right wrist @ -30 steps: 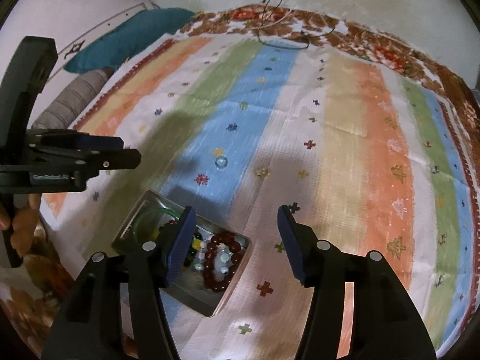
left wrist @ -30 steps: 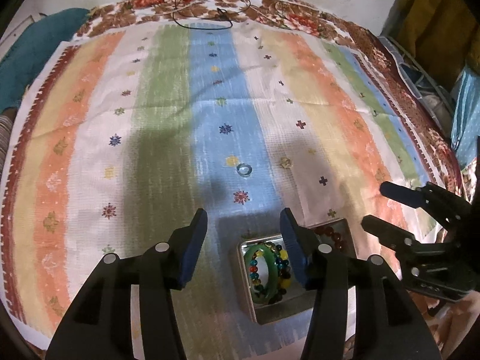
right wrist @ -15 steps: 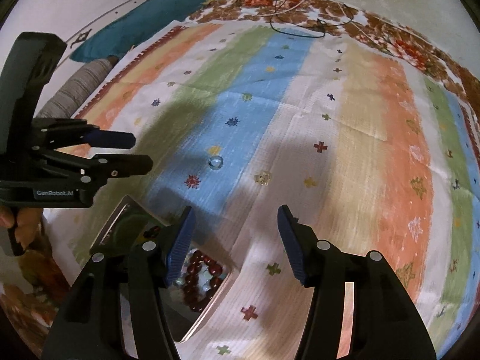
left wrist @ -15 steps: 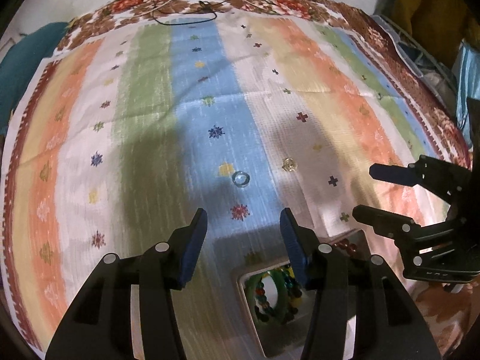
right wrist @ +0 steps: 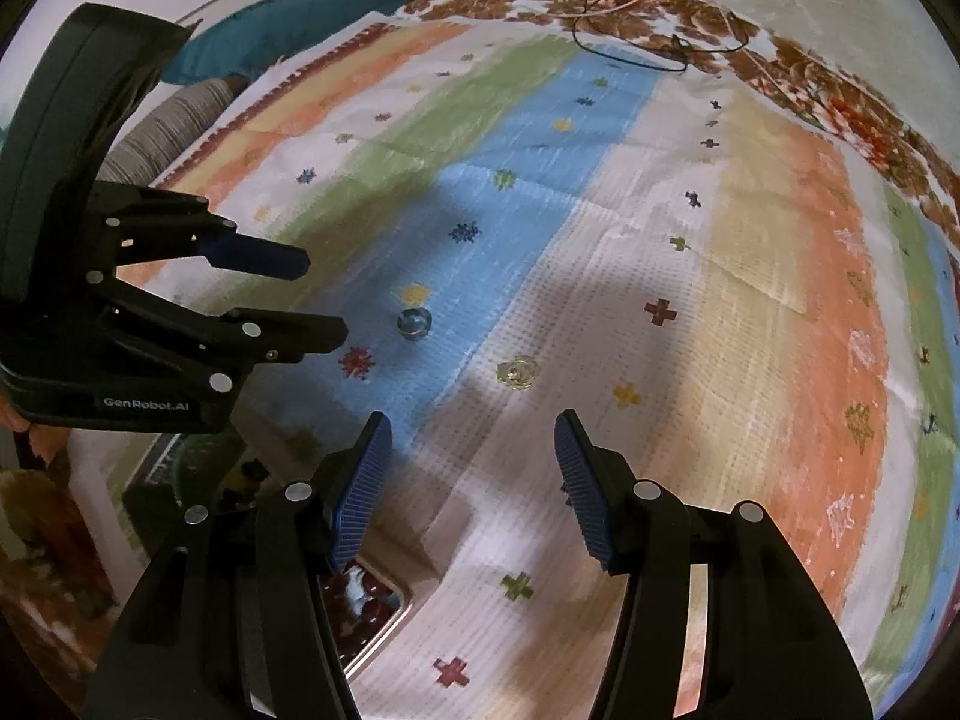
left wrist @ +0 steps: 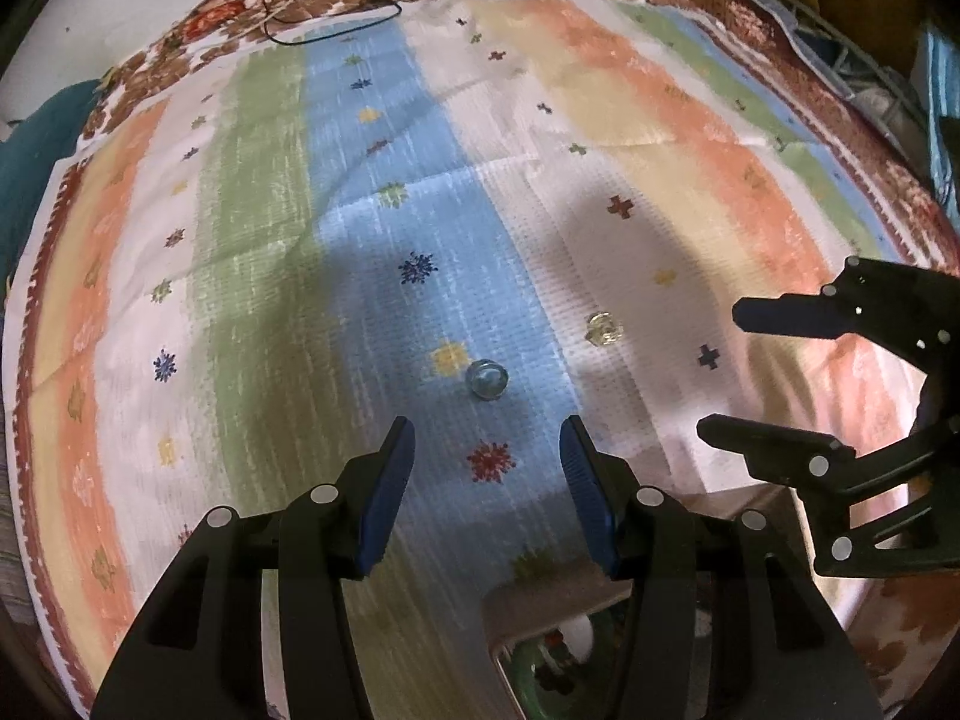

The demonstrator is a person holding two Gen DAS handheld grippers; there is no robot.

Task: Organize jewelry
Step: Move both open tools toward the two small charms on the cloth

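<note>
A blue glass ring (left wrist: 486, 378) lies on the blue stripe of the cloth, just ahead of my open, empty left gripper (left wrist: 486, 456); it also shows in the right wrist view (right wrist: 414, 321). A clear yellowish ring (left wrist: 603, 329) lies to its right on the white stripe, ahead of my open, empty right gripper (right wrist: 471, 456); it shows in the right wrist view too (right wrist: 518, 372). The metal jewelry tray (left wrist: 540, 606) with a green bangle and bead bracelets sits under both grippers, with its corner in the right wrist view (right wrist: 384, 630).
The striped cloth (left wrist: 252, 228) covers the bed. A black cable (left wrist: 336, 24) lies at its far edge. A teal pillow (right wrist: 300, 12) and a grey roll (right wrist: 168, 126) lie at the left. Clutter stands at the far right (left wrist: 870, 78).
Both grippers have moved forward over the cloth toward the two rings. The tray has slid back under them and is mostly out of view. Both stay open.
</note>
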